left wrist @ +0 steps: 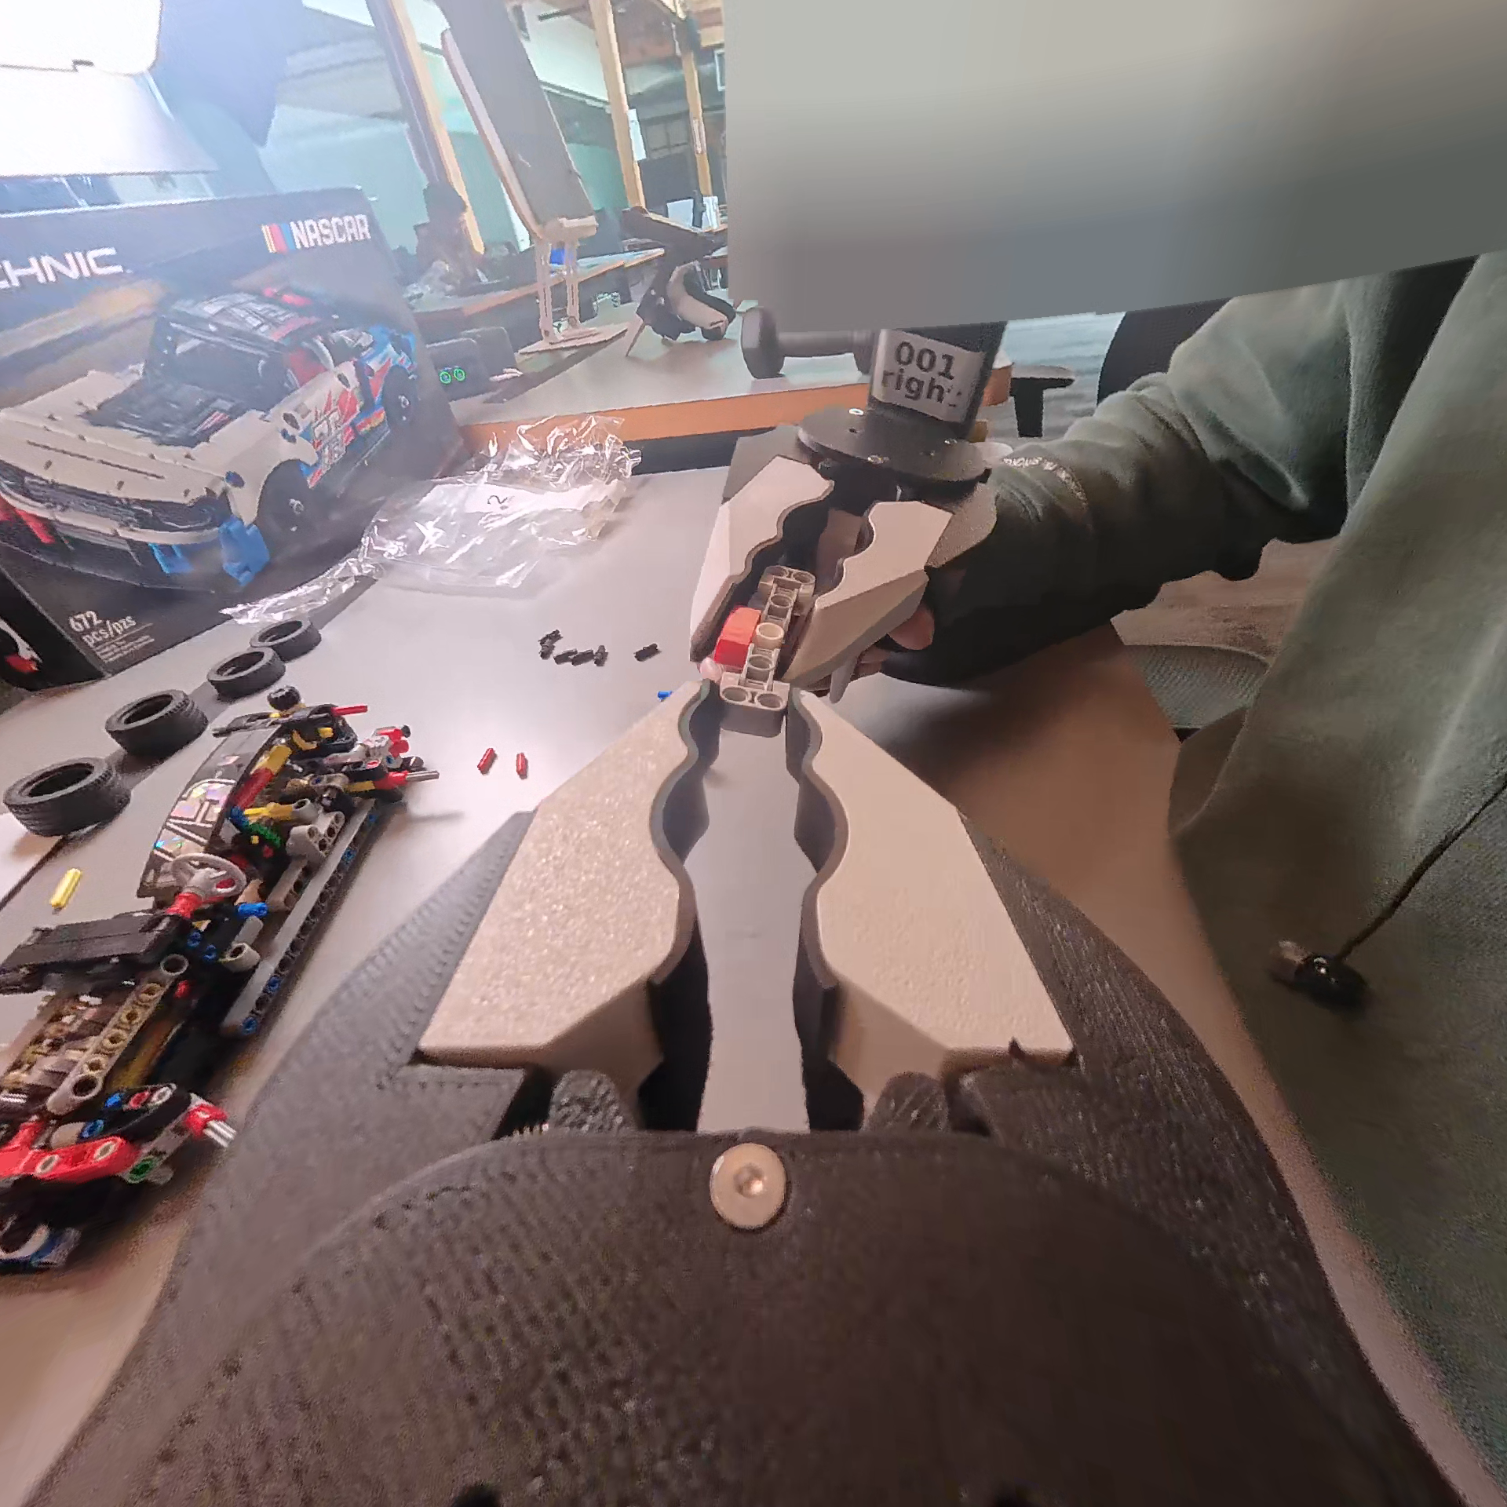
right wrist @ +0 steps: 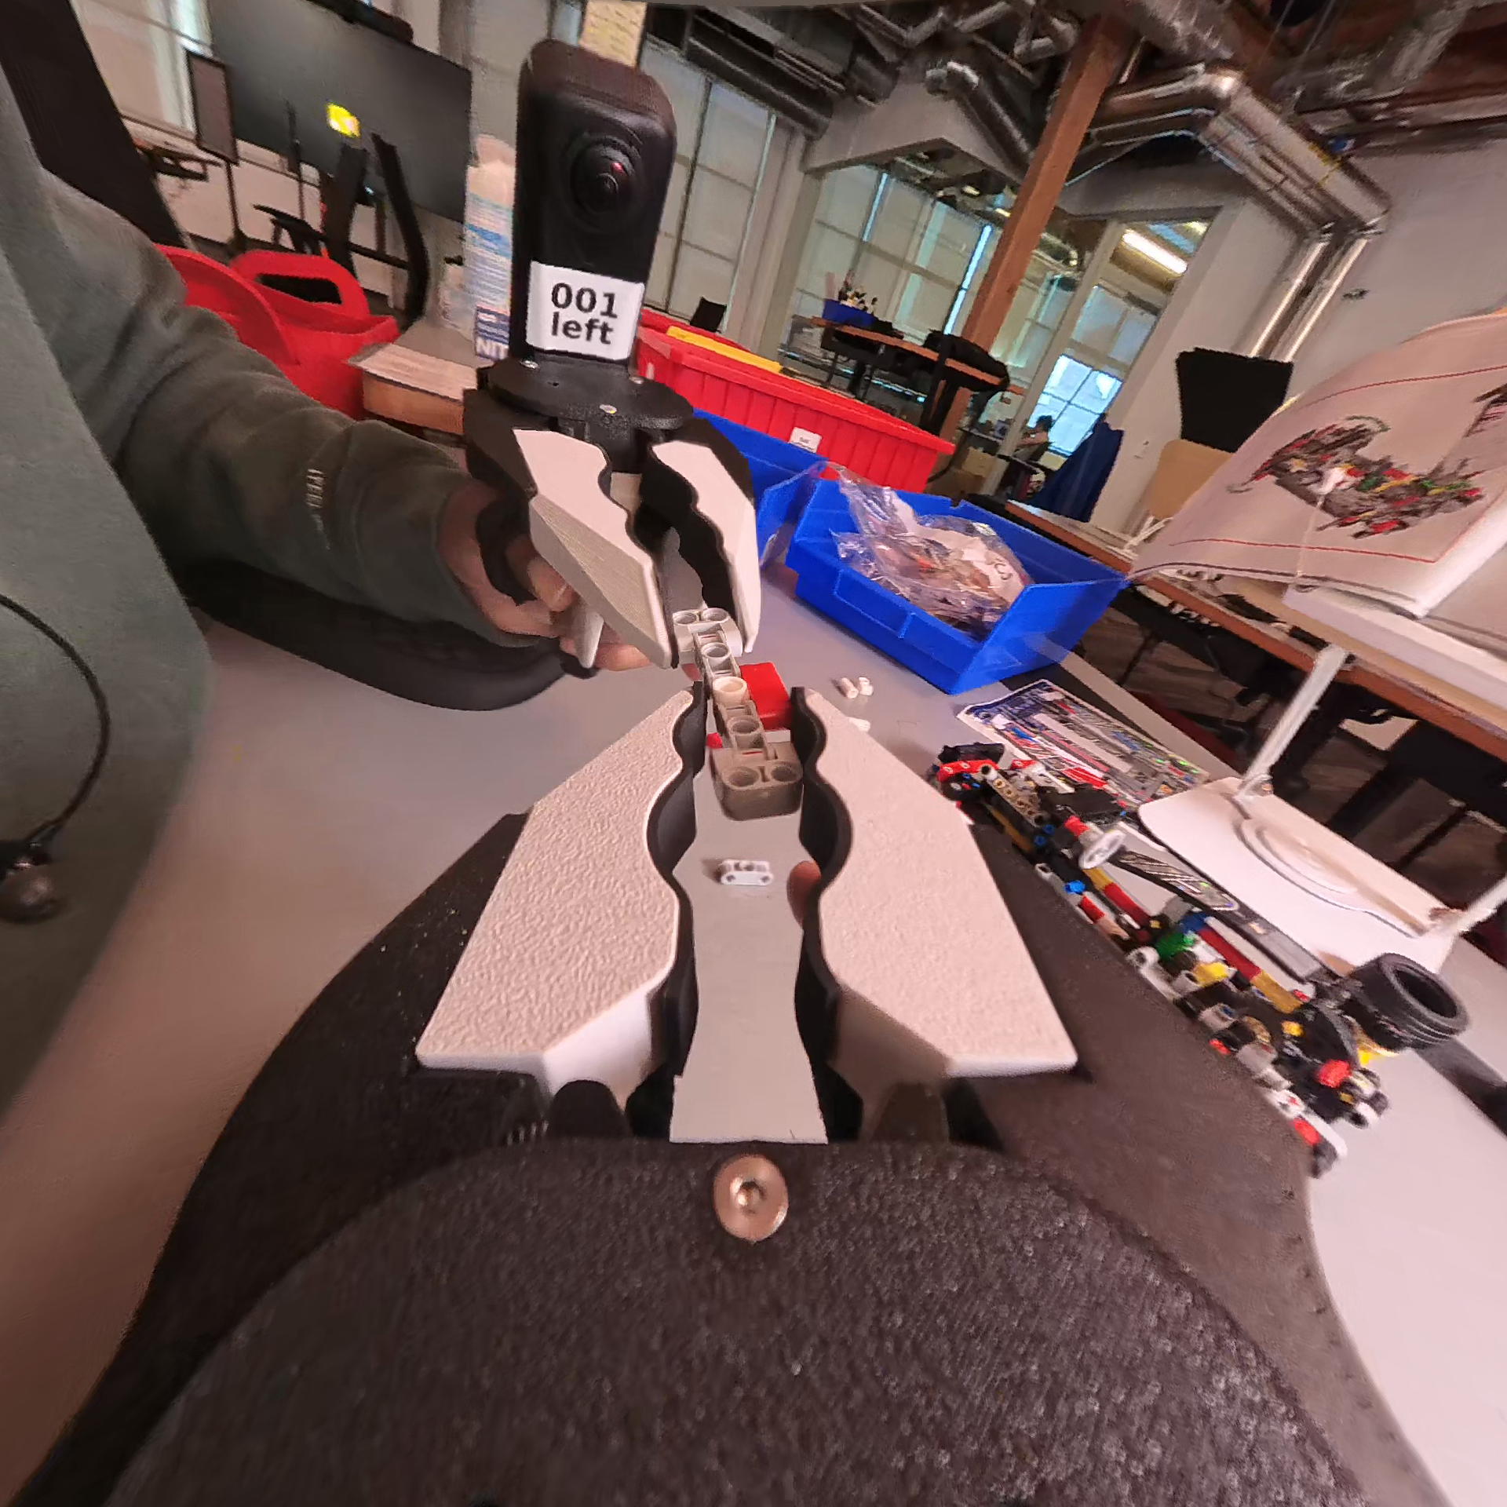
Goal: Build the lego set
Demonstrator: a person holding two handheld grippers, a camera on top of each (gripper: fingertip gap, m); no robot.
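The left gripper (left wrist: 750, 708) was closed on one end of a grey beam assembly (left wrist: 762, 644), its fingertips pinching the lowest cross-piece. The right gripper (right wrist: 746, 718) was closed on the opposite end of the same assembly (right wrist: 746, 734), so that the piece was held in the air between the two tools, above the grey table (left wrist: 457, 652). A red block (right wrist: 765, 685) and a pale round bush were fitted to the side of the beam, between the two sets of tips. Each tool was held by a hand in a dark fingerless glove (left wrist: 995, 587), with a green sleeve (left wrist: 1223, 408) behind it.

On the table below the right gripper lay a small light grey connector (right wrist: 744, 871). Farther out lay two short red pins (left wrist: 501, 761) and a cluster of small black pins (left wrist: 575, 650).

To one side, the partly built car chassis (left wrist: 163, 938) lay flat on the table. Four loose black tyres (left wrist: 155, 722) lay in a row beyond it, well apart from the grippers, and a yellow pin (left wrist: 65, 887) lay close beside it.

Farther back were empty clear plastic bags (left wrist: 506, 506) and the set's box (left wrist: 196, 408). In the right wrist view, a blue bin (right wrist: 938, 571) held more bagged parts, a sticker sheet (right wrist: 1076, 742) lay near it, and an open instruction booklet (right wrist: 1345, 481) rested on a white stand (right wrist: 1272, 832).
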